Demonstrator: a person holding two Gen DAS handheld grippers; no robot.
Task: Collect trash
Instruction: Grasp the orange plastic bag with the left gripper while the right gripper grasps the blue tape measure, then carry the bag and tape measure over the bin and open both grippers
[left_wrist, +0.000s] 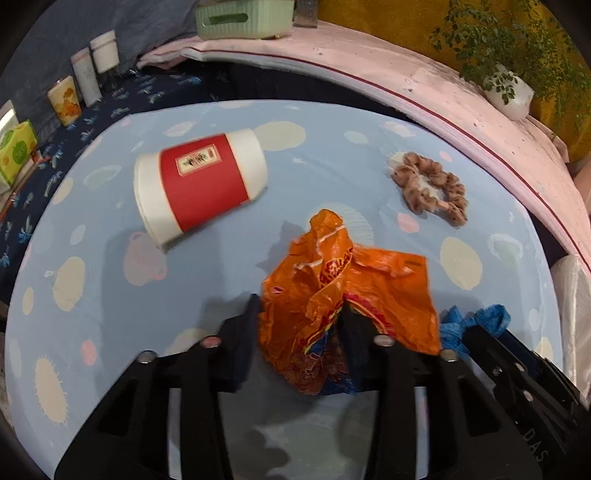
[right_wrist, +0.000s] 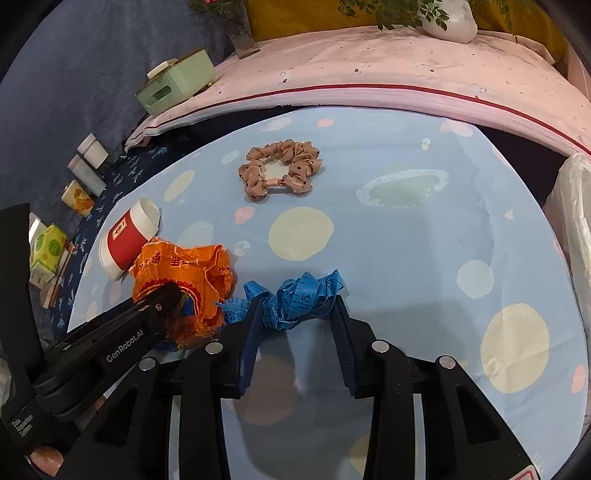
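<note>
A crumpled orange plastic wrapper (left_wrist: 343, 291) lies on the light blue spotted cloth (left_wrist: 207, 280), between the fingers of my left gripper (left_wrist: 301, 317), whose jaws stand open around it. It also shows in the right wrist view (right_wrist: 184, 273). A red and white paper cup (left_wrist: 199, 184) lies on its side to the left (right_wrist: 129, 240). A bunched blue measuring tape (right_wrist: 295, 299) lies between the open fingers of my right gripper (right_wrist: 295, 314). The left gripper shows at lower left in the right wrist view (right_wrist: 162, 295).
A brown dotted scrunchie (right_wrist: 280, 170) lies farther back on the cloth. A pink ledge (right_wrist: 369, 66) with a green basket (right_wrist: 173, 85) and a potted plant (left_wrist: 509, 96) runs behind. Cups and boxes (left_wrist: 66, 99) stand at left. A white plastic bag (right_wrist: 572, 221) sits at right.
</note>
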